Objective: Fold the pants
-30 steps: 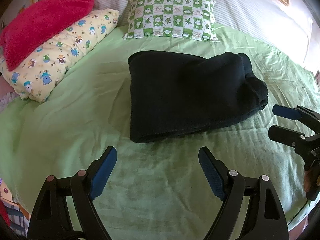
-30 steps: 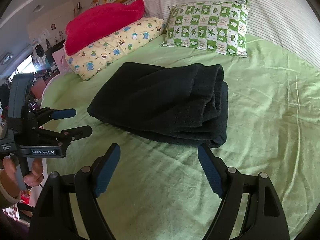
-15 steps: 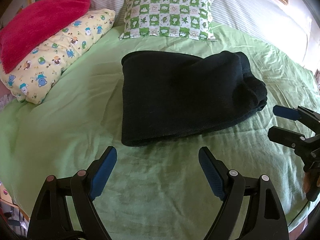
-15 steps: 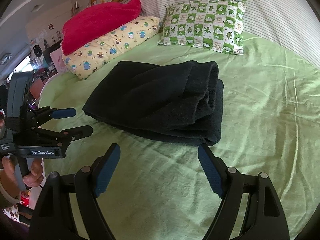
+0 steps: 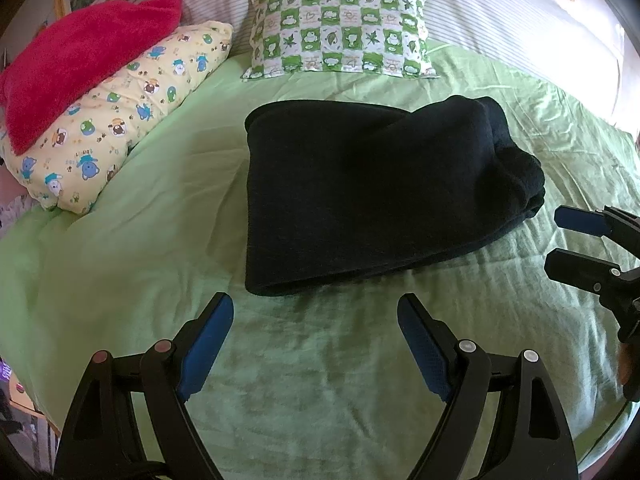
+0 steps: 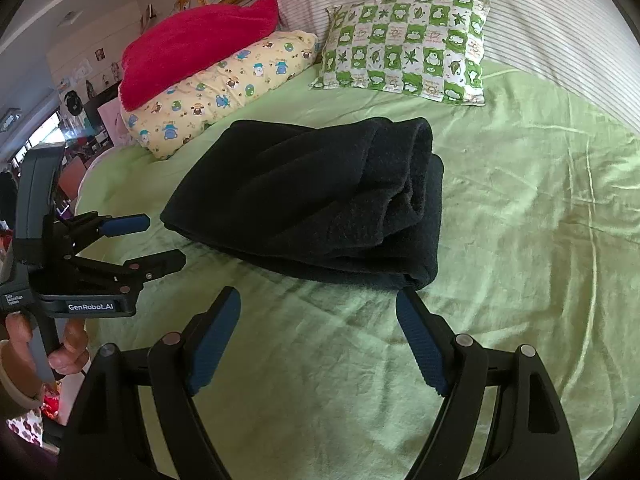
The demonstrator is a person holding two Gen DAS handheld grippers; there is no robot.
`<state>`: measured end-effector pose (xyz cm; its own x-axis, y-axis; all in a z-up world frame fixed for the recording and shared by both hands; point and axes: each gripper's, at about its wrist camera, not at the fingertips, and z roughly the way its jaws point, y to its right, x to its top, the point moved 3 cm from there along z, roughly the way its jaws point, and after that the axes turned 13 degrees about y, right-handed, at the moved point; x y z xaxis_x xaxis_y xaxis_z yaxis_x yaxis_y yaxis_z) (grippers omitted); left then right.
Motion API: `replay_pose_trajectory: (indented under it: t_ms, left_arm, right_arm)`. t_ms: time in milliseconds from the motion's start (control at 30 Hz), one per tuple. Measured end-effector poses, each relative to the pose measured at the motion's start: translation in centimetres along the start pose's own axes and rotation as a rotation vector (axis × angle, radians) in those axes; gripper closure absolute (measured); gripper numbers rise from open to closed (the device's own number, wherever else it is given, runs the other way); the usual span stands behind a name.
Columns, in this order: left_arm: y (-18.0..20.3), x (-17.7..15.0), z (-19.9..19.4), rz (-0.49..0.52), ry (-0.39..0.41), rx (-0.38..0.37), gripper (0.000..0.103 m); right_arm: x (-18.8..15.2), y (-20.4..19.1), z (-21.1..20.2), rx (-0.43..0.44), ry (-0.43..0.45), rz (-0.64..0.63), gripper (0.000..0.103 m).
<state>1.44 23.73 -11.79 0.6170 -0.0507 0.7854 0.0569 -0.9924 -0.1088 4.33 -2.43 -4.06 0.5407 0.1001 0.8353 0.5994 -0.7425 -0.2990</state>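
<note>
Left wrist: folded pants (image 5: 372, 196) beyond both tongs (image 5: 314, 312) (wide apart, empty).

bed (image 5: 132, 240), green sheet | folded black pants (image 5: 360, 200) | yellow pillow (image 5: 120, 120) | checked pillow (image 5: 340, 40)

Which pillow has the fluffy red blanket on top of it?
The yellow pillow with little cartoon animals, on the left. The green checked pillow has nothing on it.

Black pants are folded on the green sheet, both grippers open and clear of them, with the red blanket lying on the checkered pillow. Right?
Not quite. The red blanket lies on the yellow cartoon pillow, as the right wrist view shows. The pants are folded; left gripper and right gripper open, clear.
</note>
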Motion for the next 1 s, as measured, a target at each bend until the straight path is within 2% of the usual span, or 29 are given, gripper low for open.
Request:
replay_pose_trajectory:
  t_ms: [1000]
  left_arm:
    - [-0.84, 0.48, 0.98, -0.013, 0.004, 0.015, 0.018]
  right_arm:
    - [0.37, 0.65, 0.5, -0.001, 0.004, 0.007, 0.022]
